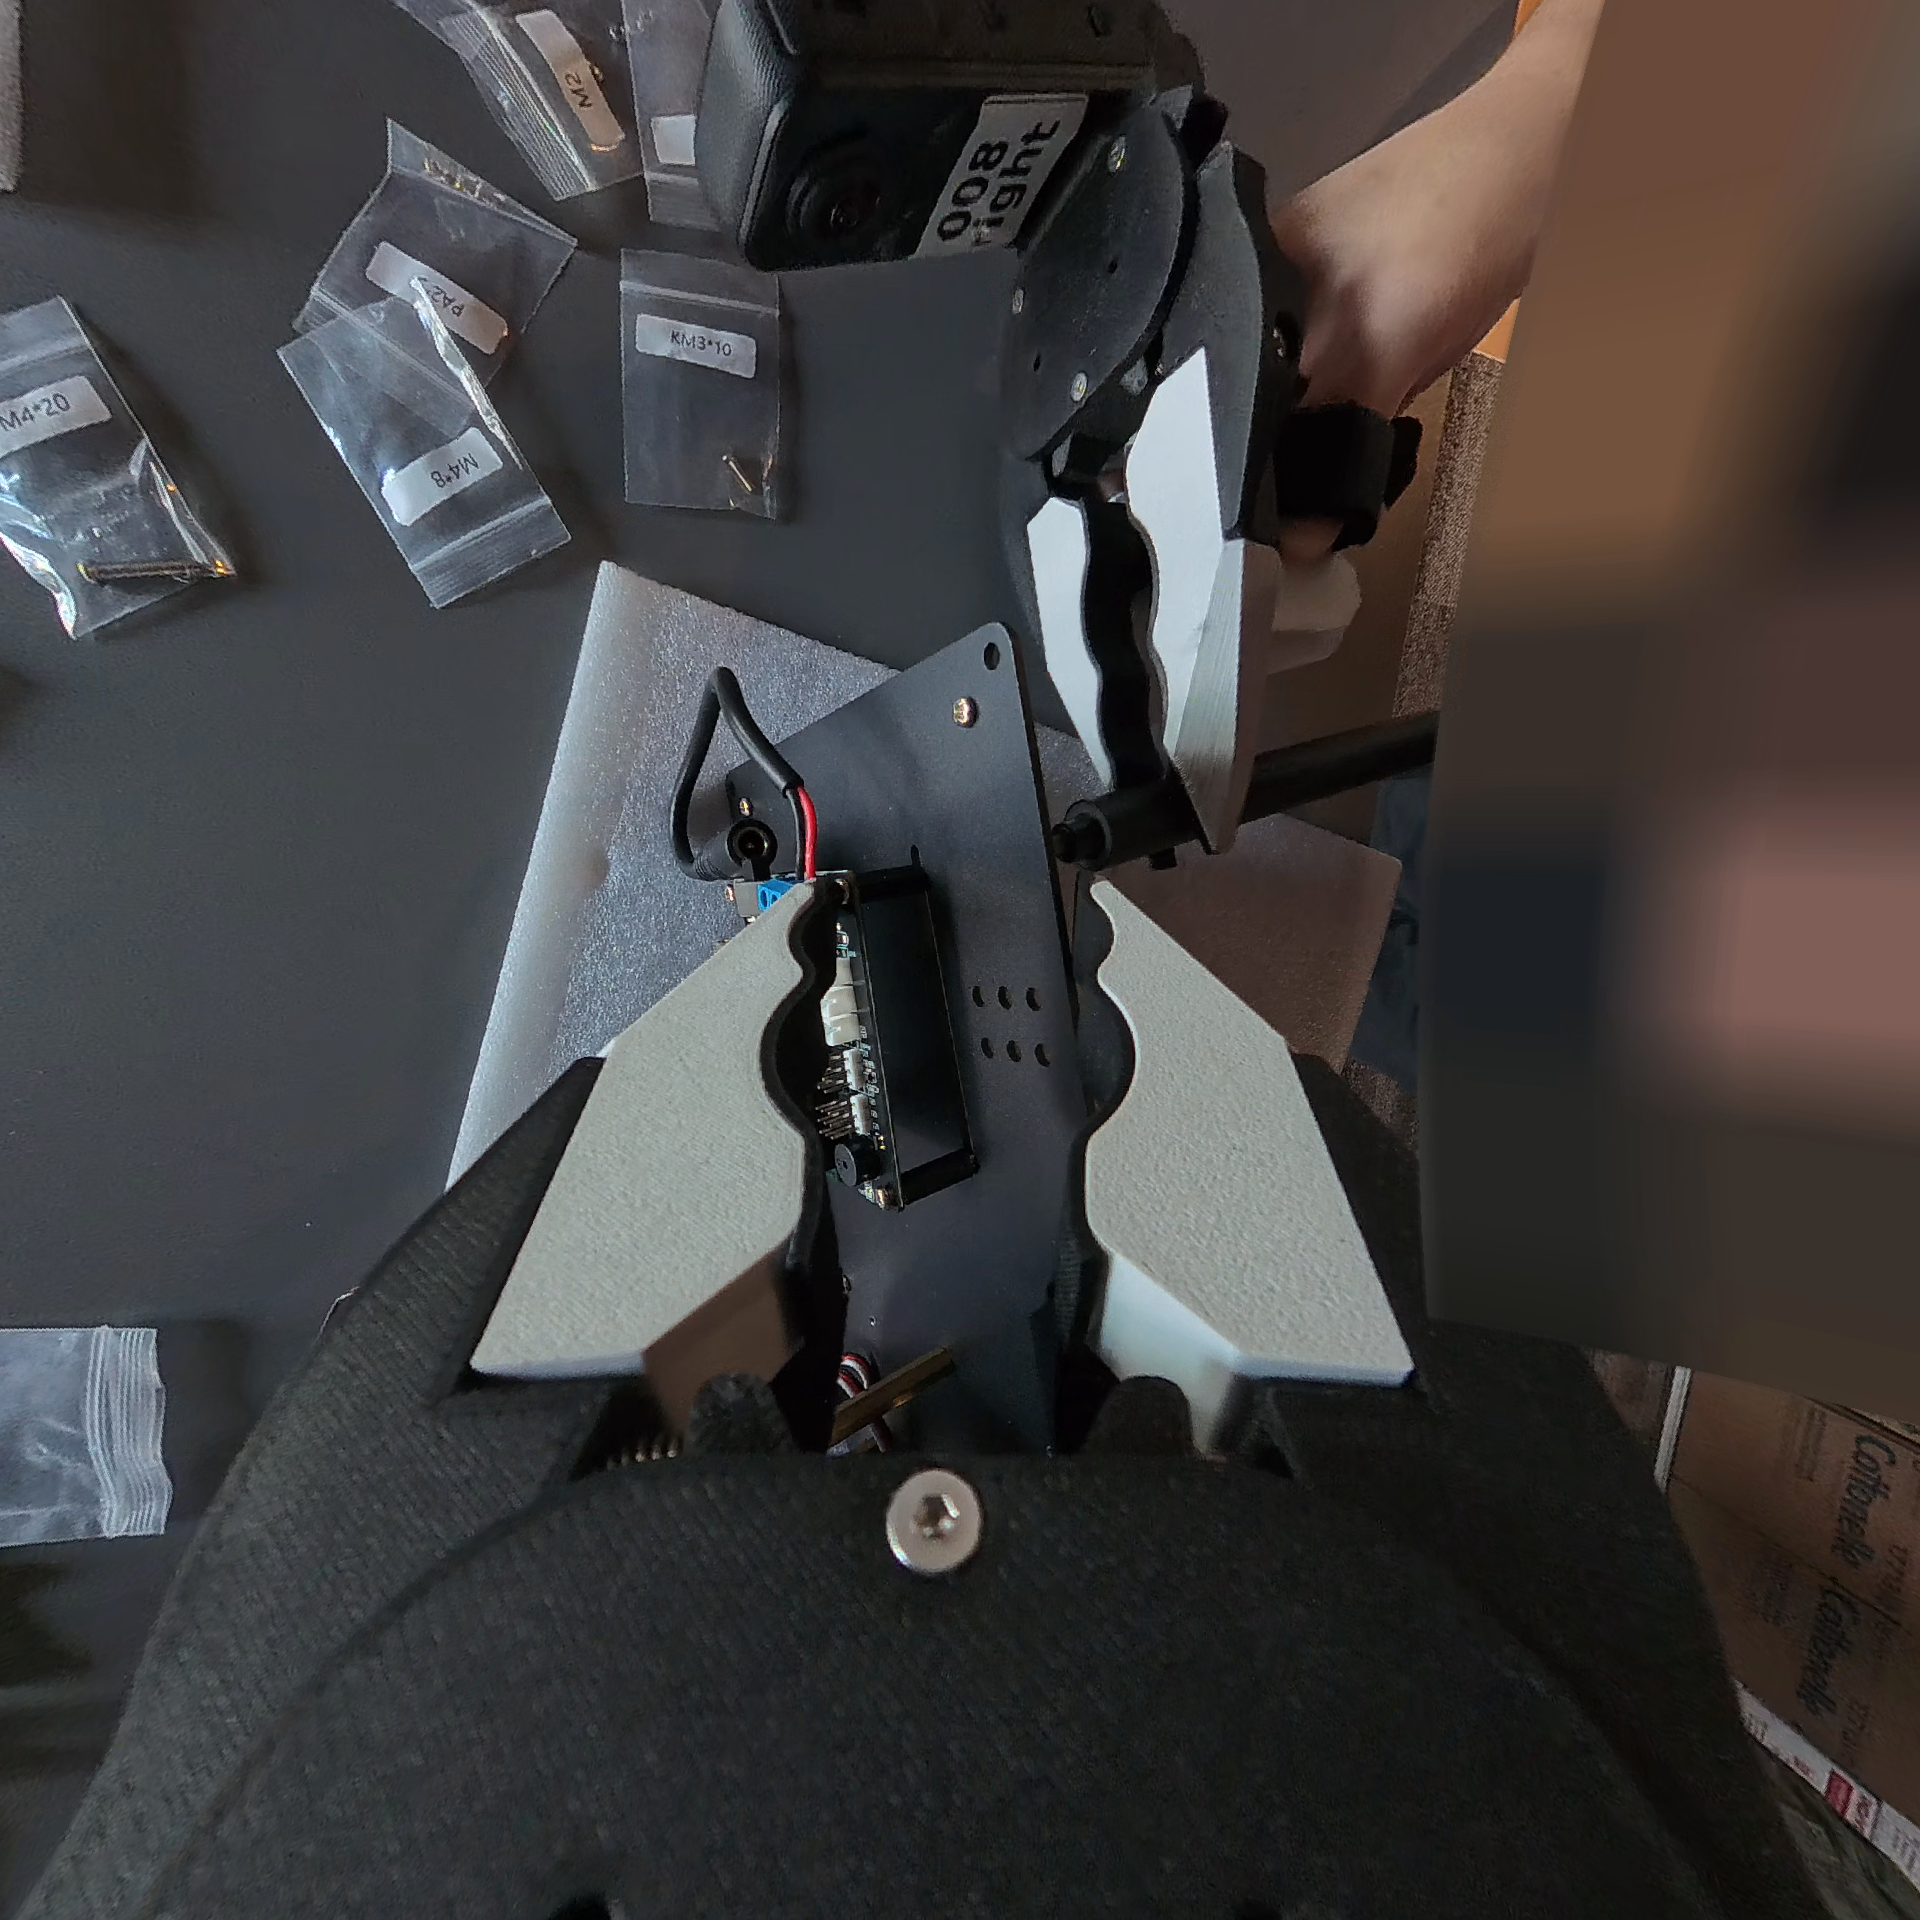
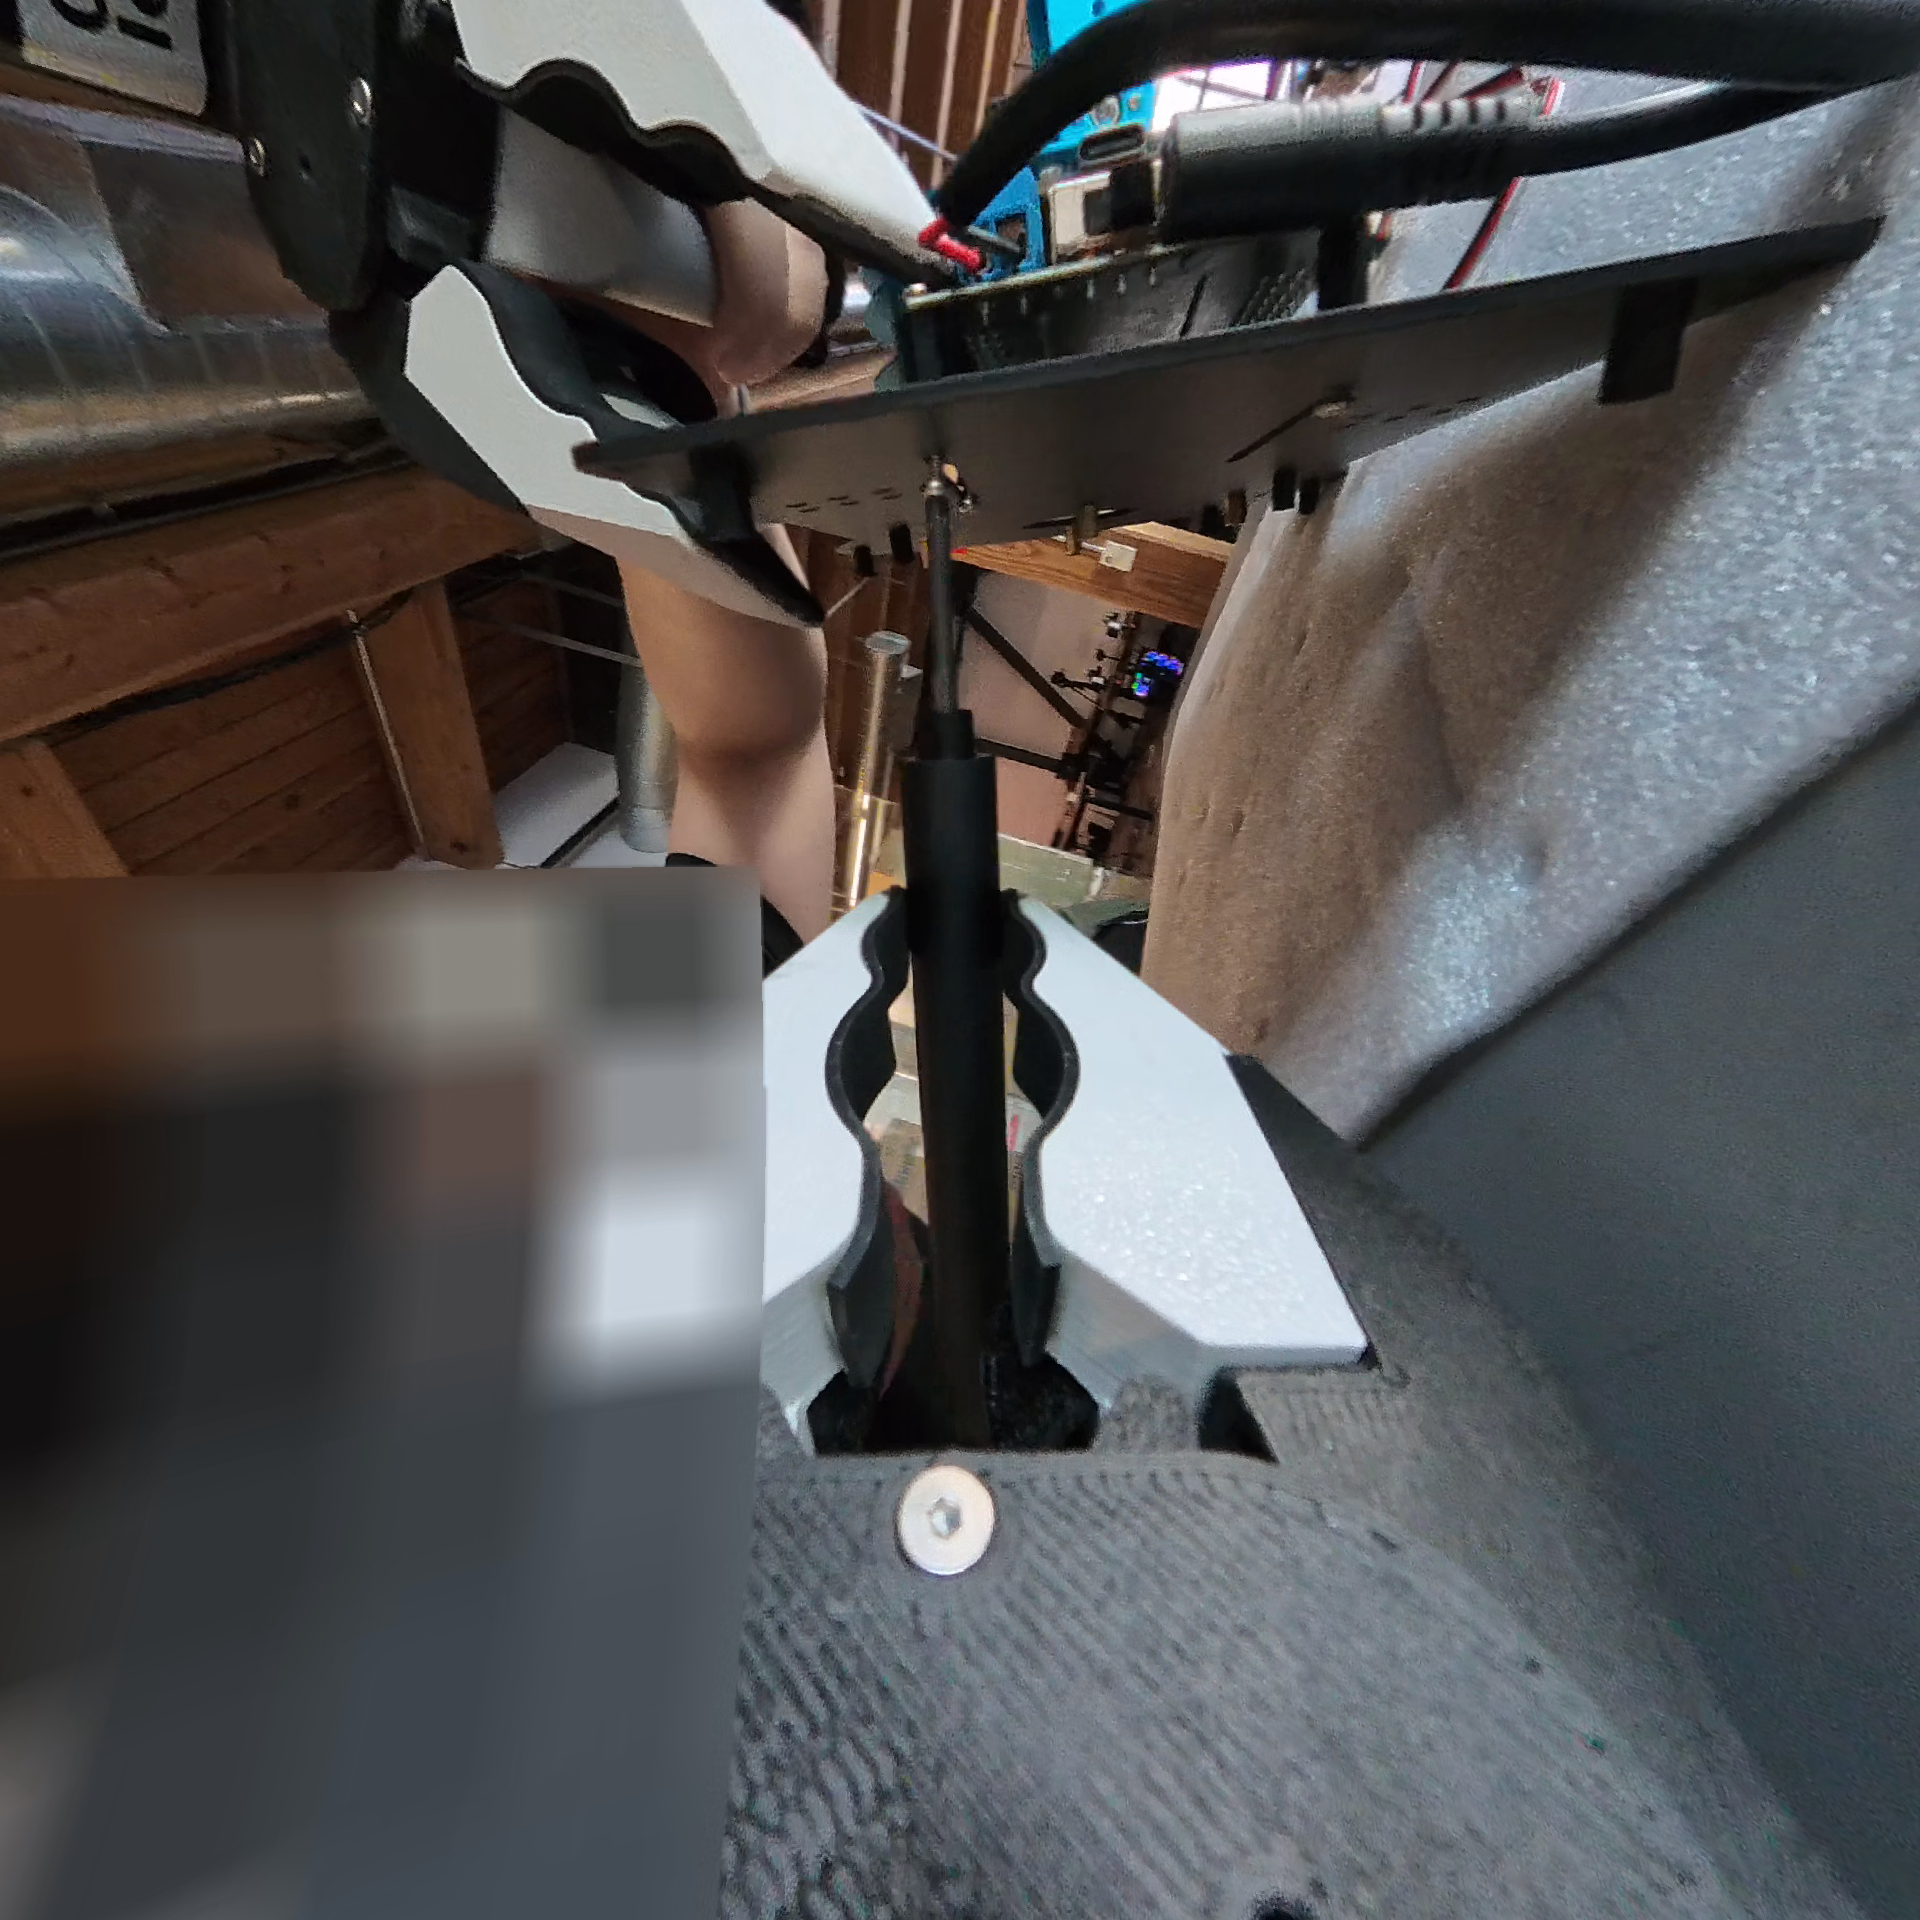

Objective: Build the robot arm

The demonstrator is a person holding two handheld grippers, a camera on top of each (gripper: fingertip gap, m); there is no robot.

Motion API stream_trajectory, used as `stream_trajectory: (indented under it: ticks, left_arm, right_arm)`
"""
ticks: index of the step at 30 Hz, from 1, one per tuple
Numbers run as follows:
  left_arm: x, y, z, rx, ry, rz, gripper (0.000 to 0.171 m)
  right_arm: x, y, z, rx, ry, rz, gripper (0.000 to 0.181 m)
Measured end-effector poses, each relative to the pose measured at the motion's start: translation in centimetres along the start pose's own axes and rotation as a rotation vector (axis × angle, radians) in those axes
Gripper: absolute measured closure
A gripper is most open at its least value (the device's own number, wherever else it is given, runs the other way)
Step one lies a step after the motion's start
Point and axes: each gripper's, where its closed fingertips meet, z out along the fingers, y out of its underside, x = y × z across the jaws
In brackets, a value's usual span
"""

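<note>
Right tongs level a screwdriver sideways against the plate.

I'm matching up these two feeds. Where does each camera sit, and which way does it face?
Left wrist view: on the left gripper, looking down at the plate it holds over foam; a hand shows.
Right wrist view: on the right gripper, looking along its screwdriver at the plate's edge; an arm shows.
Shared: plate, screwdriver, foam, both grippers.

We see white printed labels on clear zip bags, far left on bench; sticker on black camera housing; printed cardboard box near right.
</note>
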Motion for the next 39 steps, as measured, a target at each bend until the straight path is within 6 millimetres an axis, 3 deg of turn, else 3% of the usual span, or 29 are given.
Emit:
stream_trajectory:
  ticks: [1,24,33,39]
  left_arm:
    - [0.0,0.0,0.0,0.002,0.001,-0.001,0.127]
    - [0.1,-0.1,-0.2,-0.012,0.015,-0.036,0.116]
    - [-0.2,-1.8,-3.4,0.143,-0.114,-0.069,0.113]
    - [3.9,-2.0,-5.9,0.384,-0.149,-0.149,0.124]
  right_arm:
    - [-0.1,0.0,0.0,0.002,-0.008,0.010,0.166]
    - [0.5,-0.2,0.0,0.003,0.017,0.024,0.165]
    - [0.5,-0.2,0.0,-0.003,0.021,0.018,0.165]
    - [0.6,-0.2,0.0,-0.005,0.018,0.025,0.165]
